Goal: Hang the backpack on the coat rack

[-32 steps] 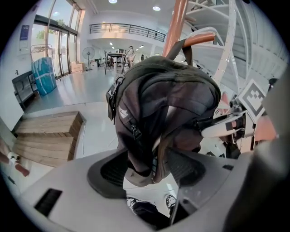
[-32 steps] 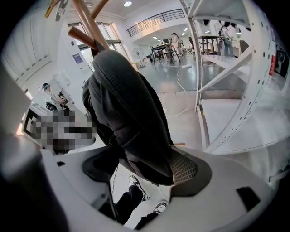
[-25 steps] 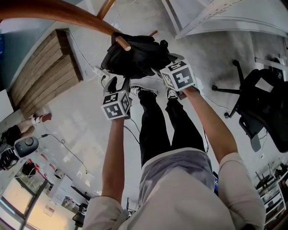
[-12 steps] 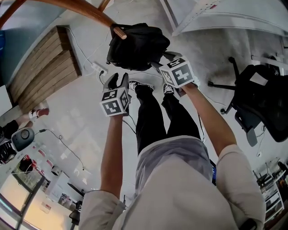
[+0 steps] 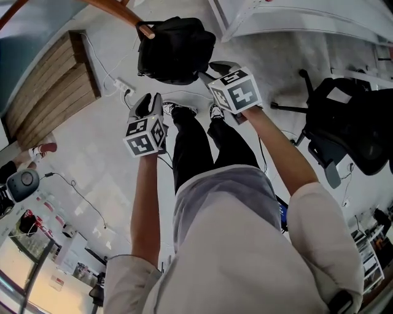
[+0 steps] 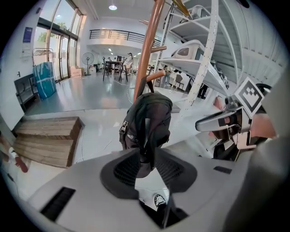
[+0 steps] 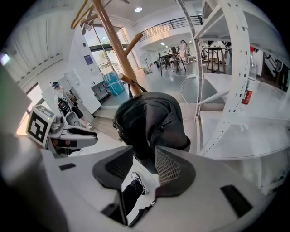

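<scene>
One black backpack (image 5: 175,49) hung from a peg of the single wooden coat rack (image 5: 116,8), top centre of the head view. Two claws pointed up-frame at it, both clear of the bag: the left claw (image 5: 148,105) below its lower left, the right claw (image 5: 219,66) near its lower right edge. Each claw's jaws had just been closing and stood narrowly apart, gripping nothing. Open floor lay left towards the wooden steps (image 5: 49,92). One office chair (image 5: 350,122) sat well right. Both arms reached forward.

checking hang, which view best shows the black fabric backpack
Right gripper view: black fabric backpack is largest, its loop on the brown wooden peg. Left gripper view shows it smaller; head view, from above.
</scene>
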A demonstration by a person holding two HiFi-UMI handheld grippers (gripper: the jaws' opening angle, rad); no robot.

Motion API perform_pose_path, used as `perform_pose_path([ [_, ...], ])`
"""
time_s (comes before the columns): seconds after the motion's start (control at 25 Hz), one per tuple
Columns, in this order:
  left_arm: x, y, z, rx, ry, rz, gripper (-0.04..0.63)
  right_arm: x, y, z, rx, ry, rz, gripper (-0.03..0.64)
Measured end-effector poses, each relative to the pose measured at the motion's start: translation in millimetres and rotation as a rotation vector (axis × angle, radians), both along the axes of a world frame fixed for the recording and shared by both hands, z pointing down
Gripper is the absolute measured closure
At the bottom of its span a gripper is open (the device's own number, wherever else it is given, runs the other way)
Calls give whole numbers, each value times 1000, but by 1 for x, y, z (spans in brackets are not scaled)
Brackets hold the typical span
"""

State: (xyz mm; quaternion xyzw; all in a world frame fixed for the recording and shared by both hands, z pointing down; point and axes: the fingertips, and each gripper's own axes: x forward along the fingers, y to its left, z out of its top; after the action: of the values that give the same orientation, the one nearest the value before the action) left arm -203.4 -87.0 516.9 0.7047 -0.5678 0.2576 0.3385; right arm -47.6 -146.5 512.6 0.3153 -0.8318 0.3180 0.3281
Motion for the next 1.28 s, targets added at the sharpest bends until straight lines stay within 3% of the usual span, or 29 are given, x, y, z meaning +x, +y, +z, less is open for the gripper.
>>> perform_pose_path([
  [0.6, 23, 32, -67, 108, -11, -11, 548, 26, 39, -81, 106, -37, -29, 551],
  [1.0, 34, 56, -100, 161, 65, -77, 570, 38, 64, -122, 143, -77, -57, 569],
  [1.28, 33, 72, -120, 206, 73, -122, 580, 40, 80, -147, 171, -106, -73, 578],
])
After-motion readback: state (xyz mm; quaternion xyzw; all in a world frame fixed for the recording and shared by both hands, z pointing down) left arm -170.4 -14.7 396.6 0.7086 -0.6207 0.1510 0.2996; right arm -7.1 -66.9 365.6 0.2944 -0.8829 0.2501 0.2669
